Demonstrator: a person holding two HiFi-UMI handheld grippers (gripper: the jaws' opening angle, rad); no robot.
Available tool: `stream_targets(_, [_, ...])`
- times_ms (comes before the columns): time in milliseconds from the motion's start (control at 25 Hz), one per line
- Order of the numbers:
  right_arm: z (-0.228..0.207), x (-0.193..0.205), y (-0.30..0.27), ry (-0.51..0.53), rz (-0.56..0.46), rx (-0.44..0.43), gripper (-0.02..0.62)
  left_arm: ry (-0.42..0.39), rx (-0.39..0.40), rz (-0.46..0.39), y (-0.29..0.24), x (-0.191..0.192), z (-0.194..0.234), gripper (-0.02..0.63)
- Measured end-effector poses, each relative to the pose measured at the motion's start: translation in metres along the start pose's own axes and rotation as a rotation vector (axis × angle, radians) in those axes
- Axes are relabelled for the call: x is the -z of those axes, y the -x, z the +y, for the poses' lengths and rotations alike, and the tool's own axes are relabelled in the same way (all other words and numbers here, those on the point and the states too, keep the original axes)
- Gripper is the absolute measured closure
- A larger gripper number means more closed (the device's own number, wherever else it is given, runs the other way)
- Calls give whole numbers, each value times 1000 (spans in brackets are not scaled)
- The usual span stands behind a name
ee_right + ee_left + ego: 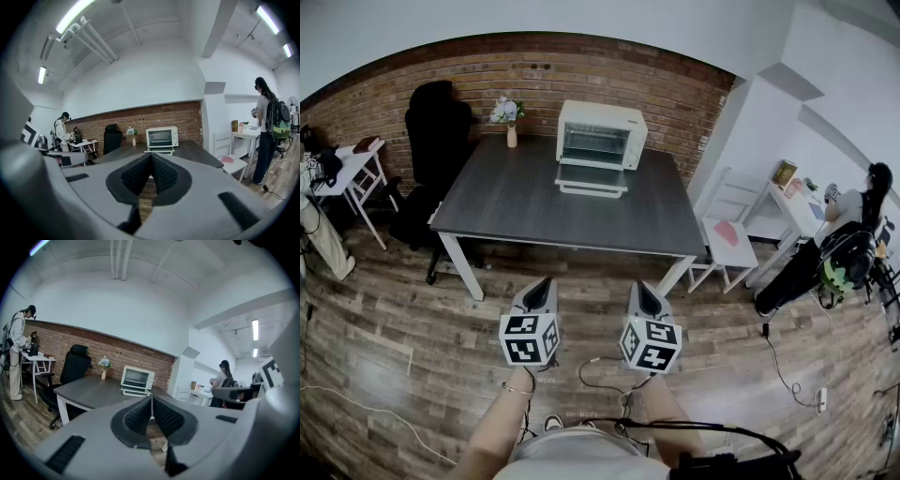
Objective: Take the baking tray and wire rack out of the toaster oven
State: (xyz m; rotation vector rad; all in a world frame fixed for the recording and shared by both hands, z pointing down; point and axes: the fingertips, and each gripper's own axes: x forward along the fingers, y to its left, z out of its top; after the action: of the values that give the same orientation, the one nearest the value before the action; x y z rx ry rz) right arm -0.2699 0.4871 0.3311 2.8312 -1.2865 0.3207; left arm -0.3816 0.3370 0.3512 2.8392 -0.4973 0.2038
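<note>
Both claws are closed and empty. The left gripper (541, 282) has its pads tip to tip w/ nothing btw them, and the right gripper (642, 285) is the same. I hold both roughly level over the wood floor, well short of the table (506, 202).

The toaster oven (601, 134) sits at the table's far side by the brick wall, approx 12 o'clock from me in head view. That puts it at 1 o'clock from the left claw and 11 from the right. Neither hand is clearly nearer; the right is maybe a touch closer to its line. The oven's long side runs 9-to-3 and its mouth faces 6, i.e. straight at me. A flat pale panel (592, 178) lies out at its base on the 6 side. It's prob the dropped door, but I can't confirm from here.

Baking tray and wire rack can't be told apart at this range. I see faint lines w/in the cavity, so I judge both are inside. They'd slide out toward 6, so the approach should be head-on along the 12–6 line, w/ jaws opened before the reach. The table's near edge lies btw me and the oven, so I'd need to step round or lean in.
</note>
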Motion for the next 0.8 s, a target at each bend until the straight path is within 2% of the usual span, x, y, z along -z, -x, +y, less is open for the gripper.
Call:
stream_targets(400, [5,3,-2,-19,-3,3,595,6,-4,-7,0,-2,11,592])
stream_targets(800, [20,16,-1,-50,17,44,594,19,10,7,4,3,32,592])
